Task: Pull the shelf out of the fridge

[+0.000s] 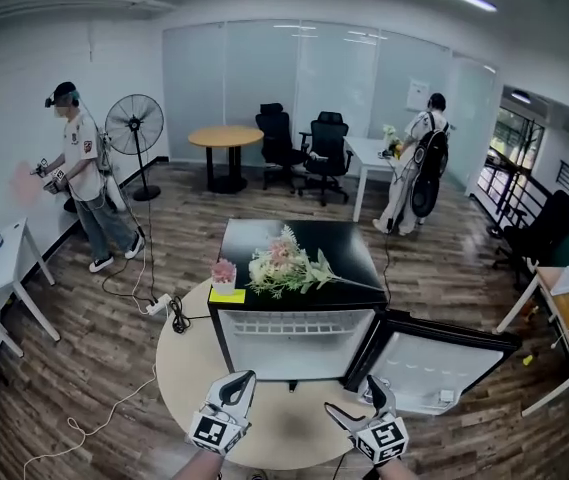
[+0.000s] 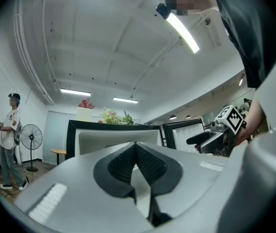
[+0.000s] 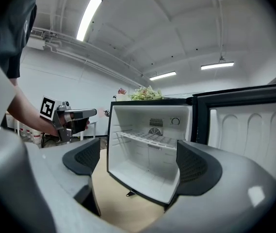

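1. The left gripper is hovering over the desk, its fingers pressing together, empty.
2. The right gripper is spreading its fingers wide, empty.
3. The shelf is sitting inside the open fridge.

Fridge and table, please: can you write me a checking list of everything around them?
Surface: round table under the fridge.
Job's things: fridge, door open; wire shelf inside, not pulled out.
Clutter: flowers and a small pink pot on the fridge top.
Grippers: left hand-held gripper shut, empty; right hand-held gripper open, empty, facing the fridge.
Cables: power strip and cords on the floor.
Surroundings: fan, office chairs, two people.
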A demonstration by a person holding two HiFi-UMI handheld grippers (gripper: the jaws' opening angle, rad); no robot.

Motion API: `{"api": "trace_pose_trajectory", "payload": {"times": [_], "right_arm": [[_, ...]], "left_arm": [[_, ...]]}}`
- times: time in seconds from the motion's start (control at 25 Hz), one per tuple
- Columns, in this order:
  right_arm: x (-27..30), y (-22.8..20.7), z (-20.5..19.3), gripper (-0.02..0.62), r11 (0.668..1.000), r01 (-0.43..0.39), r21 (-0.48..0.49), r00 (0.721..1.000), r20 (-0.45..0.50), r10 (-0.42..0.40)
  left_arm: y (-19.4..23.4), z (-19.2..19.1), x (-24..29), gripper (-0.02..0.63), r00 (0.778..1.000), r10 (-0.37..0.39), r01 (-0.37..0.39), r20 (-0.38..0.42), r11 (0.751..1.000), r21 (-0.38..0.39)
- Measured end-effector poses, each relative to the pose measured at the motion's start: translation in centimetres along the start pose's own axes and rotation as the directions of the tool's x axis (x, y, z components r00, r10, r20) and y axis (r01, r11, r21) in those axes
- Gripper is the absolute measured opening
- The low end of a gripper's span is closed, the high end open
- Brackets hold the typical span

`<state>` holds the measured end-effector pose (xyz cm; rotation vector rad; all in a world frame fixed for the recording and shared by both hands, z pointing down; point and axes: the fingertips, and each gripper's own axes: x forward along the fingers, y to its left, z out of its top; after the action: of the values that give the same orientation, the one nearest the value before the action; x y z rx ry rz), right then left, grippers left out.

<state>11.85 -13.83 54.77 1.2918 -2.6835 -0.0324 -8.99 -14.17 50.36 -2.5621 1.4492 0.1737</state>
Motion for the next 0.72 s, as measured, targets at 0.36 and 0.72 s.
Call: {"api": "trace_pose_trajectory", "payload": {"times": [0.36, 0.72], "right_arm": [[7.0, 0.2, -0.6, 0.491, 0.997, 0.077, -0.018, 0.994, -0.071, -0.078], [12.4, 0.1, 0.2, 0.491, 0.994, 0.107, -0.034, 0.989, -0.102, -0.110]], "left_arm": [[4.6, -2.7, 3.0, 0.000, 0.997, -0.077, 0.078, 0.026, 0.995, -0.063], [6.8, -4.1, 4.3, 0.000, 0.991, -0.135, 0.135, 0.013, 0.985, -0.111]]}}
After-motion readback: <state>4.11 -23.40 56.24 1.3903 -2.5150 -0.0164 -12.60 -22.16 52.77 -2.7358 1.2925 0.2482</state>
